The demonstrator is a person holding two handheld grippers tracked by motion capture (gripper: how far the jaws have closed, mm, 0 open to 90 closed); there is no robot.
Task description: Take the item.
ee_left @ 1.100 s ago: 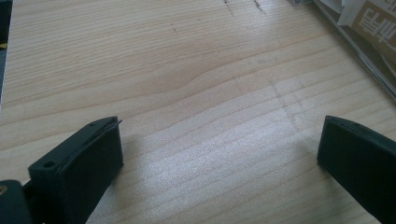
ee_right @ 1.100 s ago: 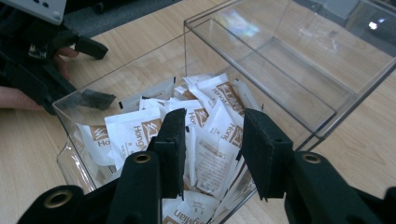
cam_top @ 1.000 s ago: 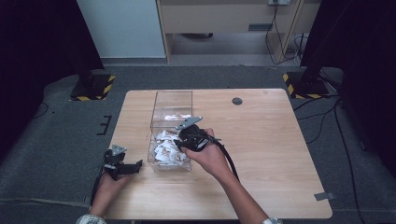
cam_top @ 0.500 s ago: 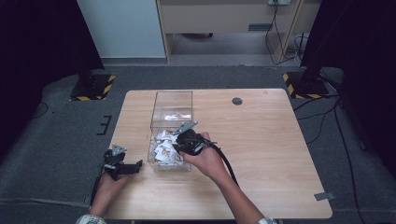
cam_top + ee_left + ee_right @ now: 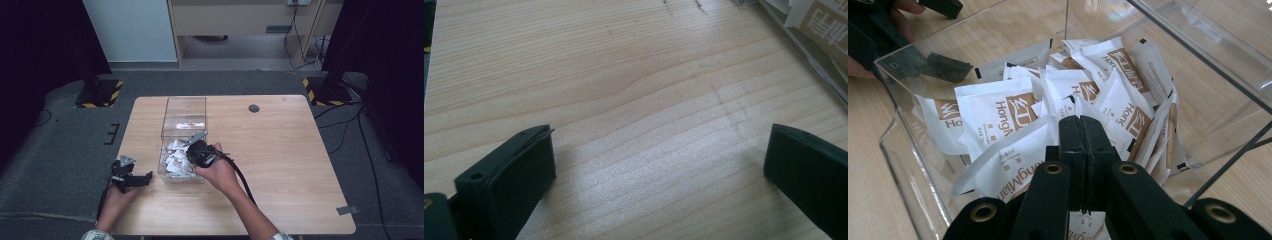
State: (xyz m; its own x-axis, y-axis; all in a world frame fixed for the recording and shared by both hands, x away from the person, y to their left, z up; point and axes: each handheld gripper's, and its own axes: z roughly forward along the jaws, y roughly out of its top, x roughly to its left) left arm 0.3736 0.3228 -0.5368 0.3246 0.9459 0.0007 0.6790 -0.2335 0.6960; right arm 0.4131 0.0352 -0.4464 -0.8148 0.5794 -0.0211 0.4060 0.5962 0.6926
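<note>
While the right gripper (image 5: 1081,125) has its jaws pressed together over white sachets (image 5: 998,112) in the clear box (image 5: 170,112), any pinched sachet stays hidden; the left gripper (image 5: 659,160) rests spread on the table (image 5: 624,75).

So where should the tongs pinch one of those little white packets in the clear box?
Probably by a thin loose edge, coming straight down through the open top of the clear box, since its walls block the sides. The packets are flat and piled up, so a raised corner is easiest. The right tongs are shut over the pile; whether they pinch one is unclear.
</note>
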